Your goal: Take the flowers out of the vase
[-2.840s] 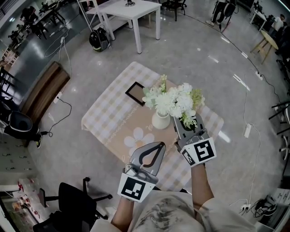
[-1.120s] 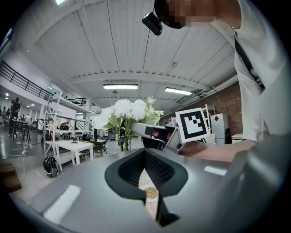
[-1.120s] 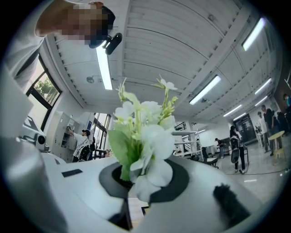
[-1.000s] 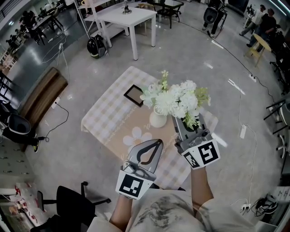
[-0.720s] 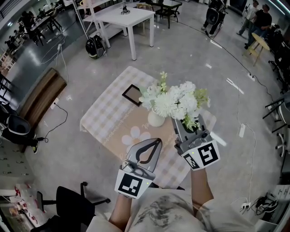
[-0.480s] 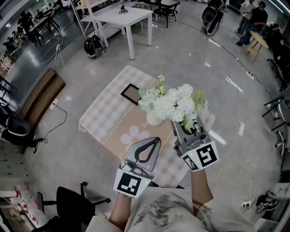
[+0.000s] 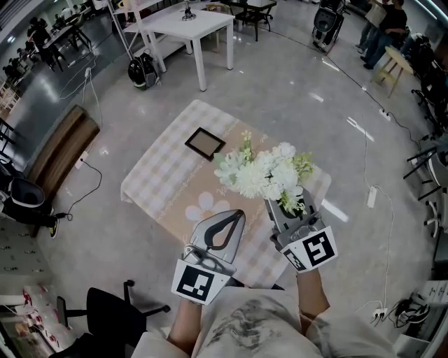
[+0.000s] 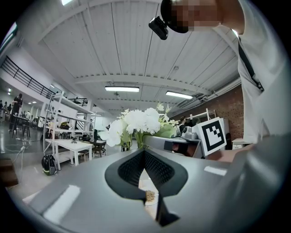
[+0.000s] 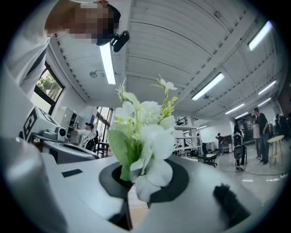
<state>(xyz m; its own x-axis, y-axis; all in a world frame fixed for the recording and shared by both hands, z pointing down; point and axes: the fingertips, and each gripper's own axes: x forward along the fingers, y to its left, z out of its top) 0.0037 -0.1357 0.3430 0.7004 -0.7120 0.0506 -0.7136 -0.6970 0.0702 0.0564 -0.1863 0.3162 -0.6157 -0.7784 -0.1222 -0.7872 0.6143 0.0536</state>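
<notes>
A bunch of white flowers with green leaves (image 7: 262, 171) hangs over the checked table (image 7: 157, 171), and my right gripper (image 7: 283, 204) is shut on its stems from below. In the right gripper view the blossoms (image 9: 145, 136) rise straight out from between the jaws. The vase is hidden under the blossoms in the head view. My left gripper (image 7: 240, 214) stays to the left of the bunch, shut, with its tips together and nothing held. In the left gripper view the closed tips (image 8: 144, 152) point at the flowers (image 8: 136, 123).
A beige runner with a daisy print (image 7: 203, 208) lies along the table, and a black-framed tablet (image 7: 204, 142) lies at its far side. A white table (image 7: 189, 21), a brown bench (image 7: 63, 150) and a black office chair (image 7: 115, 308) stand around on the grey floor.
My right gripper has drawn the bunch a little toward me. The white vase that showed below the blossoms is now covered by them. The left gripper has stayed where it was.
</notes>
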